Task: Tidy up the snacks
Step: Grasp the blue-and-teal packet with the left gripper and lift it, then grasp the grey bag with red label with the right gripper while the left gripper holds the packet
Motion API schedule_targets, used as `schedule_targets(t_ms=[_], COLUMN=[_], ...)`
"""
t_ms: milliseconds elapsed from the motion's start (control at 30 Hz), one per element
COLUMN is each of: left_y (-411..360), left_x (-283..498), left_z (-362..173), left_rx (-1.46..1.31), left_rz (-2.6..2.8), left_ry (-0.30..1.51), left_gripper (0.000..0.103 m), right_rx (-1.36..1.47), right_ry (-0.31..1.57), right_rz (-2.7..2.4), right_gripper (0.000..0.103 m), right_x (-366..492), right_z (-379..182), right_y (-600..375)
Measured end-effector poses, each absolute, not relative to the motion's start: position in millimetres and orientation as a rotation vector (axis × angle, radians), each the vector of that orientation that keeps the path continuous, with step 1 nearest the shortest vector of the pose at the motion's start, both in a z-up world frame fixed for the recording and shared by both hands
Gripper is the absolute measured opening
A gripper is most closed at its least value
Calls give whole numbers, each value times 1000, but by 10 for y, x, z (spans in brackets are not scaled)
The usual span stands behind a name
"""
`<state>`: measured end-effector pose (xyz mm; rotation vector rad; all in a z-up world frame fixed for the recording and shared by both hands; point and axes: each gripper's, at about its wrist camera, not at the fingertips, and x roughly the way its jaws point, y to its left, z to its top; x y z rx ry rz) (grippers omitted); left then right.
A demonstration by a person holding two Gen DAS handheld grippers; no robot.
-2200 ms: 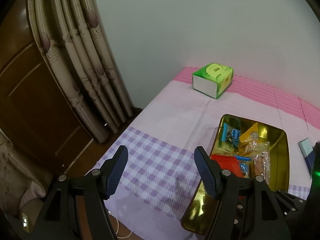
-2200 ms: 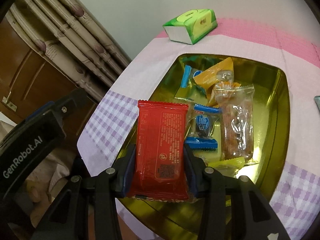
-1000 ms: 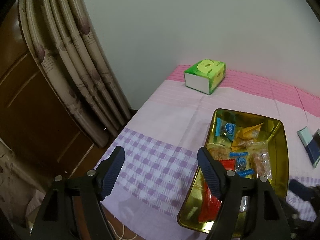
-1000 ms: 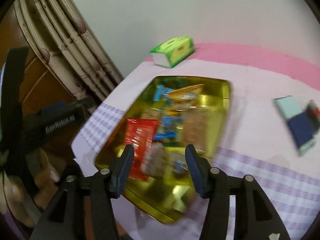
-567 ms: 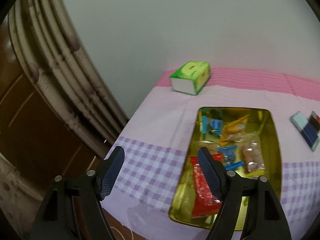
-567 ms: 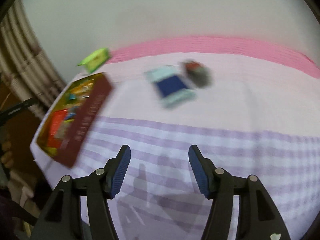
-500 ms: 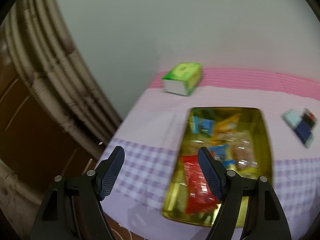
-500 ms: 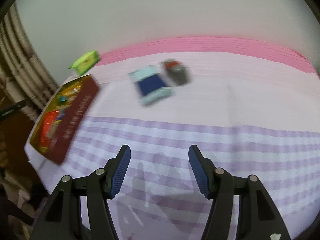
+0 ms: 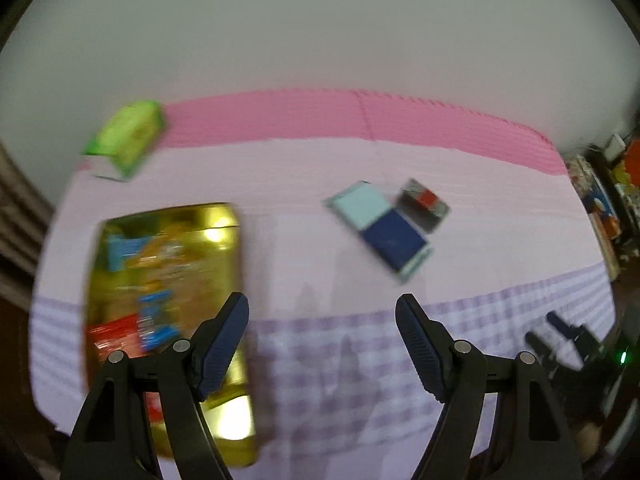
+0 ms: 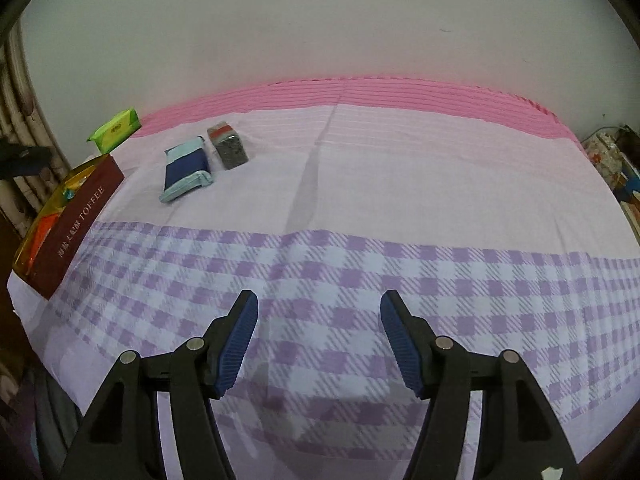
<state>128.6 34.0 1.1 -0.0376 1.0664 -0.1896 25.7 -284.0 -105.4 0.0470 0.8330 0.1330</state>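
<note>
Left wrist view, blurred: the left claw (image 9: 322, 344) hangs spread and empty over a table (image 9: 304, 184) under a pink and purple-checked cloth. At lower left the gold tin (image 9: 218, 424) of snacks lies open, its long axis running from the bottom edge toward the upper middle of the frame, a red packet (image 9: 116, 334) at its near end. A blue-and-pale packet (image 9: 378, 228) lies right of centre, slanting from upper left to lower right, a small dark packet (image 9: 424, 206) just beside it. A green box (image 9: 126, 138) sits at upper left.

Right wrist view: the right claw (image 10: 318, 340), whose jaws have just been opening, stands spread with nothing between them above the checked cloth; tin and packets lie well apart from it at upper left.
</note>
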Motion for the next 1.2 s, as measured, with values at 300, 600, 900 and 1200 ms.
schedule_targets(t_ms=[300, 600, 900, 1200], left_y=[-297, -487, -593, -467], left_x=[2091, 2489, 2512, 2301], left_z=[-530, -848, -964, -999], left_rx=[-89, -81, -29, 35], left_rz=[-264, -189, -134, -162], left_ry=[1231, 1308, 1253, 1196], left_gripper=[76, 76, 76, 51], right_rx=[127, 205, 231, 232], right_ry=[805, 817, 831, 831], right_rz=[147, 184, 195, 197], right_gripper=[62, 63, 67, 73], right_x=[219, 241, 232, 229], right_z=[-1070, -1108, -1122, -1121], right_y=[-2986, -3095, -3145, -3158])
